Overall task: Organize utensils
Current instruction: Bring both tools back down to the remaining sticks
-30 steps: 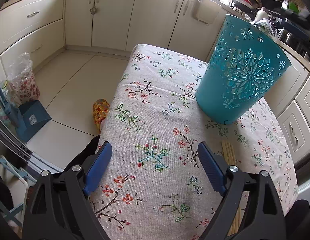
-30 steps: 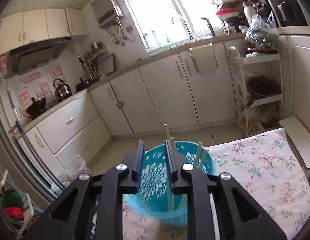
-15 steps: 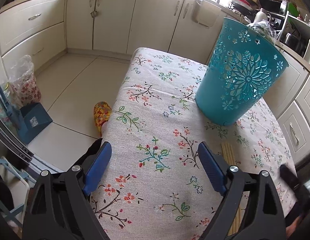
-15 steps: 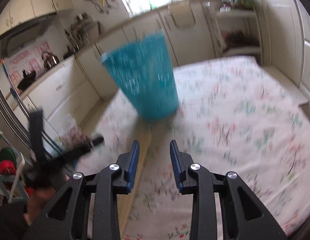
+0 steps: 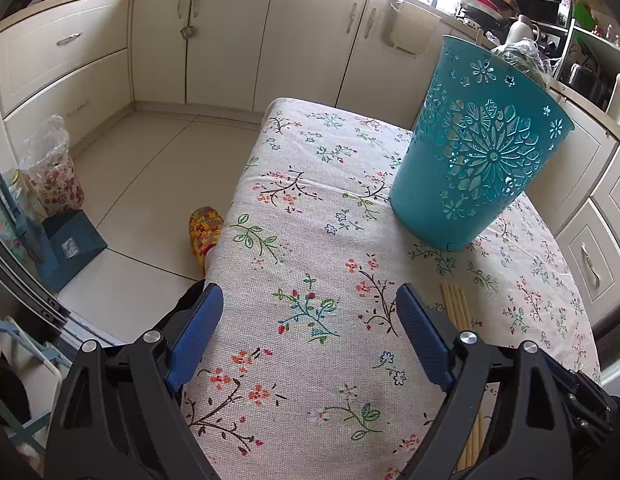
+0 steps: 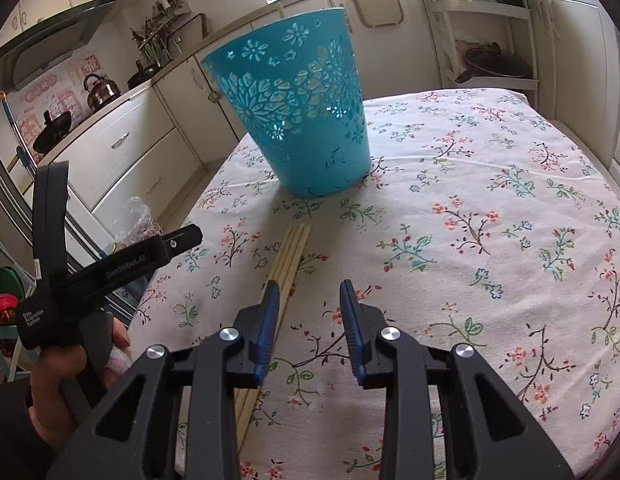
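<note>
A teal cut-out basket (image 5: 478, 148) stands on the floral tablecloth (image 5: 310, 264); it also shows in the right wrist view (image 6: 301, 112). A bundle of wooden chopsticks (image 6: 287, 264) lies flat in front of it, and shows beside my left gripper's right finger (image 5: 456, 304). A chopstick tip (image 5: 479, 37) pokes above the basket rim. My left gripper (image 5: 310, 328) is wide open and empty over the table's near left edge. My right gripper (image 6: 308, 304) is open and empty, low over the cloth, its left finger just above the chopsticks.
My left gripper's body and the hand holding it (image 6: 69, 292) show at the left of the right wrist view. Cream kitchen cabinets (image 5: 229, 40) surround the table. A slipper (image 5: 205, 232) and a blue dustpan (image 5: 69, 244) lie on the tiled floor at left.
My right gripper has dropped from above the basket down to the chopsticks on the cloth, and its jaws have opened wider. My left gripper has barely moved.
</note>
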`<state>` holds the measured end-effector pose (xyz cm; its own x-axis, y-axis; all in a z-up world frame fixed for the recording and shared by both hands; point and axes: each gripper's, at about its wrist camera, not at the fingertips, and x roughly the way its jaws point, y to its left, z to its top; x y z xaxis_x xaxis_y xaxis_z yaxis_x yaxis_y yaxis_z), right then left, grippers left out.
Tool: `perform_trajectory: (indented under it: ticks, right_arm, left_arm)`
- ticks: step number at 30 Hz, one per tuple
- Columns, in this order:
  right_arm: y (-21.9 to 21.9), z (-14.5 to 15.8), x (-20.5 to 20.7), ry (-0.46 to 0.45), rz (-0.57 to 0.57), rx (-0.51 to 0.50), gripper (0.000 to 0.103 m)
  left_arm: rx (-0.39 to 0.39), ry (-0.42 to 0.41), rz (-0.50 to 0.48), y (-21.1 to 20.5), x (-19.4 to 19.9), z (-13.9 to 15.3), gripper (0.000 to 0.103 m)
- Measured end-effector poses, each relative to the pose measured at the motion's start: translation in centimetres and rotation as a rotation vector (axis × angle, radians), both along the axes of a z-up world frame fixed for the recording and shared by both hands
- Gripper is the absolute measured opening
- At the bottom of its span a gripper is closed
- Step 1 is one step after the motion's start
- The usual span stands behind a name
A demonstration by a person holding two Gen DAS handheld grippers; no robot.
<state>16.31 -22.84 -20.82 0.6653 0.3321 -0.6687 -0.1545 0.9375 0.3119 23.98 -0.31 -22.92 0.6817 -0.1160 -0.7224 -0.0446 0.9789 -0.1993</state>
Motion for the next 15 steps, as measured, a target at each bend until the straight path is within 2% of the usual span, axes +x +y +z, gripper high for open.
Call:
perform_trajectory:
  ticks: [10, 15]
  right_arm:
    - [1.9, -0.4, 1.5, 0.034, 0.022, -0.029, 0.022]
    - [1.9, -0.9, 2.1, 0.064, 0.013, -0.039, 0.022]
  left_arm:
    - [0.007, 0.002, -0.004, 0.0, 0.1, -0.1, 0.084]
    - [0.012, 0.005, -0.008, -0.2, 0.2, -0.1, 0.084]
